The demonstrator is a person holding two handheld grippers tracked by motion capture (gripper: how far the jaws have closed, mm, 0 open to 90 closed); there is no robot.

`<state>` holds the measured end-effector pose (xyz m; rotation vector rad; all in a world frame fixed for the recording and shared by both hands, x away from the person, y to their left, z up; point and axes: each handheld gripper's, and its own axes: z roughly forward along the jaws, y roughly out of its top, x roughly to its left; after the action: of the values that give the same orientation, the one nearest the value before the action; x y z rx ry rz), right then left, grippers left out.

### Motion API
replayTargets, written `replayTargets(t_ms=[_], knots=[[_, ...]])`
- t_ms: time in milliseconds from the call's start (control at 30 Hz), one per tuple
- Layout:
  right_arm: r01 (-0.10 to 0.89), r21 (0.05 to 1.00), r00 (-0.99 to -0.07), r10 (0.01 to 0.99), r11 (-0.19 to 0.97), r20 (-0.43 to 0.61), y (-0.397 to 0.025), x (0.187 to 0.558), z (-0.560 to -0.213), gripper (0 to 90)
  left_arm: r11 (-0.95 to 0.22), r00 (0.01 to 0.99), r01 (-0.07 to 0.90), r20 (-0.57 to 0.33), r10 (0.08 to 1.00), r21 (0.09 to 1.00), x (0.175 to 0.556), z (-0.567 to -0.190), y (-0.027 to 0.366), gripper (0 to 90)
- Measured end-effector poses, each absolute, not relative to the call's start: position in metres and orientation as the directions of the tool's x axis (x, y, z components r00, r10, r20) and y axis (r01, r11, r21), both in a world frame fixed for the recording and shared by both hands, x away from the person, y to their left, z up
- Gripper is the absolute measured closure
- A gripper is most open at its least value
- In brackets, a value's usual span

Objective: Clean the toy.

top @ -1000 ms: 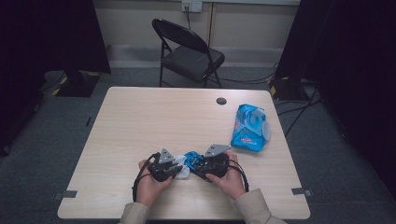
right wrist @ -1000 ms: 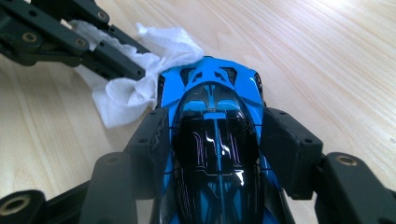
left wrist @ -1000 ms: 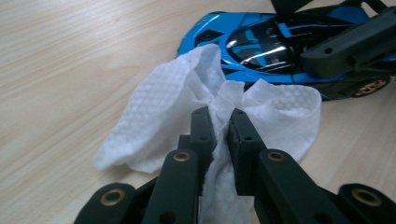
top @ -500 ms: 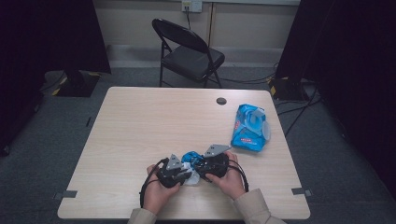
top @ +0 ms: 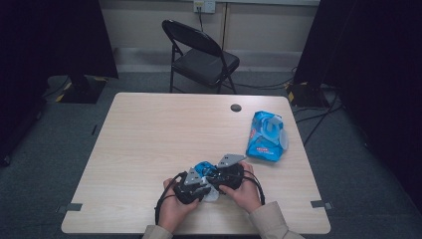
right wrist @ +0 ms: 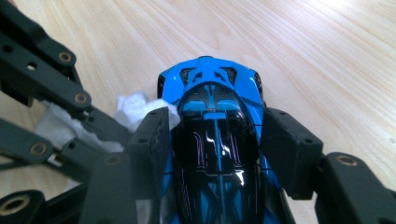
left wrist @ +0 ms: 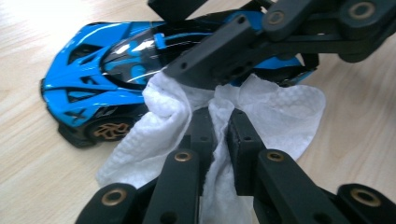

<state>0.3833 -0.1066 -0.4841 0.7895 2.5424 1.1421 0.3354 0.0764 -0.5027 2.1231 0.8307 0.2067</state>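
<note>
right gripper view: right gripper (right wrist: pixel 217 140) clamps the blue toy car (right wrist: pixel 215 126) by its sides, on the table near the person's edge. left gripper (left wrist: pixel 219 135) pinches a white wipe (left wrist: pixel 275 112) against the car's flank. judged step: wiping; next, drag the wipe along the body, car held steady.

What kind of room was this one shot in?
Probably a makeshift recording room: a lone wooden table, a black folding chair by the wall, dark curtains at both sides, and cables across grey carpet.

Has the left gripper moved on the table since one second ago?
Yes. The left gripper has moved right, toward the wipes pack, closer to the right gripper.
</note>
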Motion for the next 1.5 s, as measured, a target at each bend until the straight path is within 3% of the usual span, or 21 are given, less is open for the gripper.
replayTargets(t_ms=[1500], knots=[[0.377, 0.756, -0.821, 0.572, 0.536, 0.003, -0.108, 0.382, -0.485, 43.4, -0.496, 0.872, 0.402, -0.157, 0.463, 0.769, 0.311, -0.499, 0.030, 82.6]])
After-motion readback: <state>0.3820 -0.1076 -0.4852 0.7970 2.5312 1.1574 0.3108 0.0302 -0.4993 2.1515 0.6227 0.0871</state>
